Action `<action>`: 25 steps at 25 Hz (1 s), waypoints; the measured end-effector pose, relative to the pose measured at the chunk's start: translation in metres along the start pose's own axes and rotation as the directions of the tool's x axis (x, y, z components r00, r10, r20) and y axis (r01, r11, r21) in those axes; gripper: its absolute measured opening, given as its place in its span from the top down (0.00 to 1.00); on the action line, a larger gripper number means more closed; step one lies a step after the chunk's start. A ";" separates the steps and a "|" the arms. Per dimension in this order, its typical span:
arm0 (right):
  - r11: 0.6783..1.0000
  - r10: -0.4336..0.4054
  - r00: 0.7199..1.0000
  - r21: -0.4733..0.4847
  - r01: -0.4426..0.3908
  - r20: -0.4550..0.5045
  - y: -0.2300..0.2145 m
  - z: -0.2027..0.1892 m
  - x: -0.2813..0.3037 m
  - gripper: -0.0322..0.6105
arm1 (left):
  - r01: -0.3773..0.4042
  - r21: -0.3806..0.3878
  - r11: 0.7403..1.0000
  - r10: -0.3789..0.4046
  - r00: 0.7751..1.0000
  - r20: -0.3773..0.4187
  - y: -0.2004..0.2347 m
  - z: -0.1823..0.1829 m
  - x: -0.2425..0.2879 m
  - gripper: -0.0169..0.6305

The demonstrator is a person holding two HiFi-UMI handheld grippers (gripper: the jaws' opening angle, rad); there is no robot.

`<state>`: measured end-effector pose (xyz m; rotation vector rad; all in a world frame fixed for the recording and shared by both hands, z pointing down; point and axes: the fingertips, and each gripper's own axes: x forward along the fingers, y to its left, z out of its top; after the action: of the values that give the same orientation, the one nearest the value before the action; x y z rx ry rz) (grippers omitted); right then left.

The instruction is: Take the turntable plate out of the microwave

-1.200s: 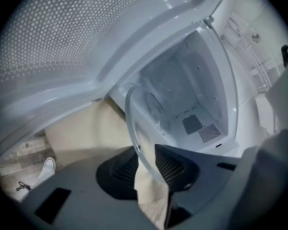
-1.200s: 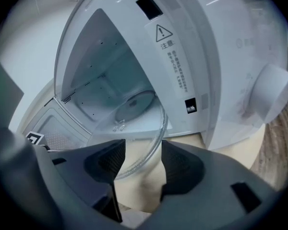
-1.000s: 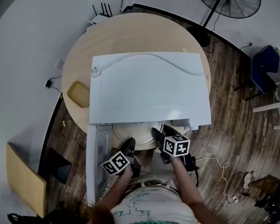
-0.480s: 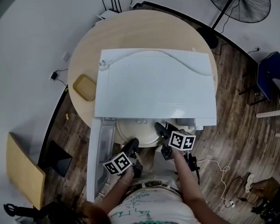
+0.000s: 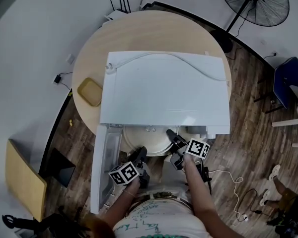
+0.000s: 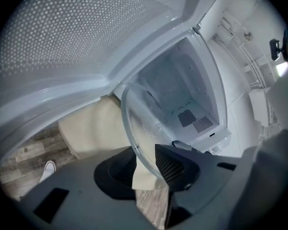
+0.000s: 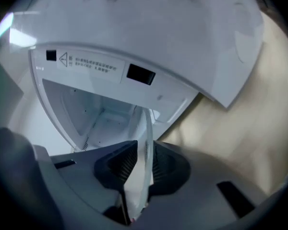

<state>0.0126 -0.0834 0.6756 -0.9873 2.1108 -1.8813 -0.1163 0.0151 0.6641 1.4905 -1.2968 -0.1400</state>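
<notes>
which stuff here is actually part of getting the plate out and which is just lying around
In the job: microwave, its open door, plate, left gripper shut on the plate's rim, right gripper whose fingers have just been closing onto that rim.

Lying about: yellow tray, router, fan, chair.

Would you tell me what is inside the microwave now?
The glass turntable plate juts partly out. Behind it, white walls and a vent show. The plate covers the floor beneath.
</notes>
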 end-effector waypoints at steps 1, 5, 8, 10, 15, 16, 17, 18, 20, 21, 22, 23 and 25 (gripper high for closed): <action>0.999 0.019 1.000 0.028 -0.020 0.013 0.001 0.000 -0.001 0.86 | 0.007 0.014 1.000 -0.007 1.000 -0.007 0.000 0.000 0.000 0.80; 0.996 0.068 0.996 0.052 -0.071 0.049 0.006 0.004 -0.002 0.89 | 0.039 0.049 0.998 -0.037 0.999 -0.031 0.001 -0.001 0.005 0.77; 0.996 0.072 0.995 0.048 -0.076 0.073 0.001 0.008 -0.006 0.90 | 0.049 0.105 0.993 -0.044 0.998 -0.048 0.000 -0.002 0.010 0.75; 0.994 0.067 0.994 0.085 -0.074 0.089 -0.002 0.009 -0.009 0.90 | 0.047 0.175 0.983 -0.037 0.997 -0.064 -0.001 -0.002 0.013 0.73; 0.985 0.068 0.992 0.152 -0.084 0.106 -0.007 0.007 -0.008 0.90 | -0.009 0.245 0.969 0.003 1.000 0.025 0.003 0.022 0.016 0.55; 0.986 0.072 0.992 0.143 -0.087 0.106 -0.007 0.007 -0.008 0.90 | -0.021 0.229 0.973 0.006 0.998 0.065 0.005 0.032 0.015 0.55; 0.987 0.075 0.992 0.137 -0.089 0.103 -0.007 0.007 -0.007 0.90 | -0.034 0.218 0.975 0.012 0.995 0.101 0.008 0.042 0.014 0.54; 0.987 0.078 0.992 0.136 -0.091 0.101 -0.007 0.007 -0.007 0.90 | -0.047 0.215 0.976 0.019 0.991 0.129 0.011 0.052 0.014 0.54; 0.985 0.082 0.992 0.141 -0.096 0.099 -0.006 0.008 -0.007 0.90 | -0.068 0.225 0.972 0.032 0.987 0.160 0.016 0.068 0.018 0.54; 0.985 0.083 0.992 0.141 -0.096 0.098 -0.006 0.008 -0.007 0.90 | -0.072 0.236 0.969 0.033 0.986 0.166 0.016 0.073 0.022 0.54; 0.985 0.085 0.992 0.139 -0.098 0.097 -0.007 0.008 -0.007 0.90 | -0.072 0.247 0.966 0.031 0.985 0.168 0.015 0.076 0.026 0.54; 0.985 0.089 0.992 0.137 -0.102 0.094 -0.006 0.008 -0.007 0.90 | -0.071 0.255 0.964 0.027 0.985 0.171 0.014 0.079 0.030 0.54; 0.985 0.098 0.991 0.135 -0.109 0.088 -0.006 0.008 -0.006 0.90 | -0.079 0.256 0.963 0.030 0.982 0.187 0.012 0.085 0.037 0.54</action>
<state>0.0237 -0.0868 0.6776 -0.8896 1.9174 -1.8764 -0.1669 -0.0634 0.6590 1.6947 -1.5499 -0.0708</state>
